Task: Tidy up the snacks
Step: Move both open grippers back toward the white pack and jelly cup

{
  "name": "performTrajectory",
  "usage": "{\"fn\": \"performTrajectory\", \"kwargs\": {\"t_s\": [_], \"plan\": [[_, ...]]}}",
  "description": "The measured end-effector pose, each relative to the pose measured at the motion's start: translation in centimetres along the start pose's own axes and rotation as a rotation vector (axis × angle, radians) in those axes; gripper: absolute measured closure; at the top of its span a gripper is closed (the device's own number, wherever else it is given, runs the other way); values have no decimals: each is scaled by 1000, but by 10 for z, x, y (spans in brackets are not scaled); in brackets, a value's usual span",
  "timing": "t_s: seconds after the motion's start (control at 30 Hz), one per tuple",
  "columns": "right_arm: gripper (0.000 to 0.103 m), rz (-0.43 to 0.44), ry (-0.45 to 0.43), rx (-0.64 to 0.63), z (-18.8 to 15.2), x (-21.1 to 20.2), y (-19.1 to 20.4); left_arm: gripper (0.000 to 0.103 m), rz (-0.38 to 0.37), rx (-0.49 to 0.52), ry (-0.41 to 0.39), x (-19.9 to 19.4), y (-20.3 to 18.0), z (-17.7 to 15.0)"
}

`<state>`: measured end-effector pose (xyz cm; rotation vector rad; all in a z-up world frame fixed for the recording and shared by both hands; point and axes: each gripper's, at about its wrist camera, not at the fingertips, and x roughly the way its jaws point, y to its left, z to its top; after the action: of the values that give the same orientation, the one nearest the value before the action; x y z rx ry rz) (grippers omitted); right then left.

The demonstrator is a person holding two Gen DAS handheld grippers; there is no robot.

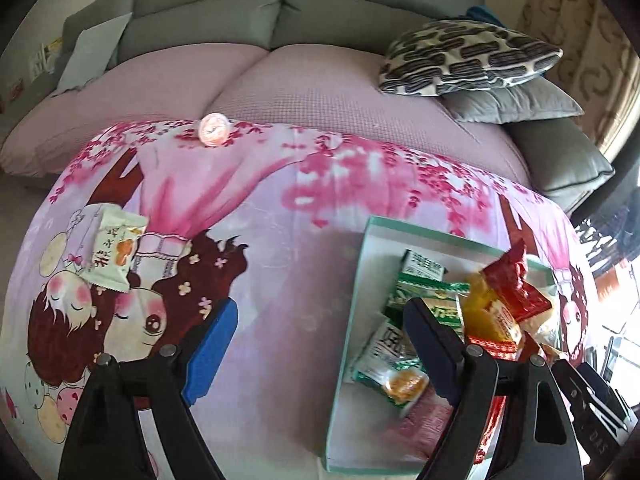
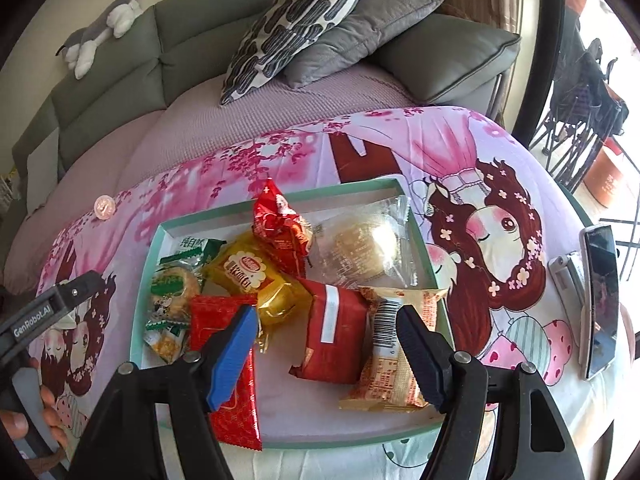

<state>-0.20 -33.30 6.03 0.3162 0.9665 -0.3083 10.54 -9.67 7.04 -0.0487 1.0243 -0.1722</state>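
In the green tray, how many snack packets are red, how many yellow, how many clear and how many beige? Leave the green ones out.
Red packets: 3
Yellow packet: 1
Clear packet: 1
Beige packet: 1
Total: 6

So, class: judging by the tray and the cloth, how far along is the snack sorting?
Done: most packets lie in the green tray, among them the yellow packet. In hand: nothing; both the left tongs and the right tongs are open and empty. Left: a white packet and a small round sweet lie on the cloth.
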Motion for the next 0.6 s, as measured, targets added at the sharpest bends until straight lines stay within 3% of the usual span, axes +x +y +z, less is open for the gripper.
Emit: {"fn": "performTrajectory", "kwargs": {"t_s": [0.23, 0.37, 0.4, 0.43, 0.6], "plan": [[28, 1, 8, -8, -1, 2, 4, 17, 1, 2, -1, 1, 2, 1], [4, 16, 0, 16, 0, 4, -2, 14, 1, 25, 5, 3, -4, -1], [0, 16, -6, 17, 0, 4, -3, 5, 4, 32, 8, 5, -5, -2], [0, 13, -12, 15, 0, 4, -3, 1, 8, 40, 10, 6, -7, -3], [0, 0, -1, 13, -1, 8, -3, 1, 8, 55, 25, 10, -11, -5]]}}
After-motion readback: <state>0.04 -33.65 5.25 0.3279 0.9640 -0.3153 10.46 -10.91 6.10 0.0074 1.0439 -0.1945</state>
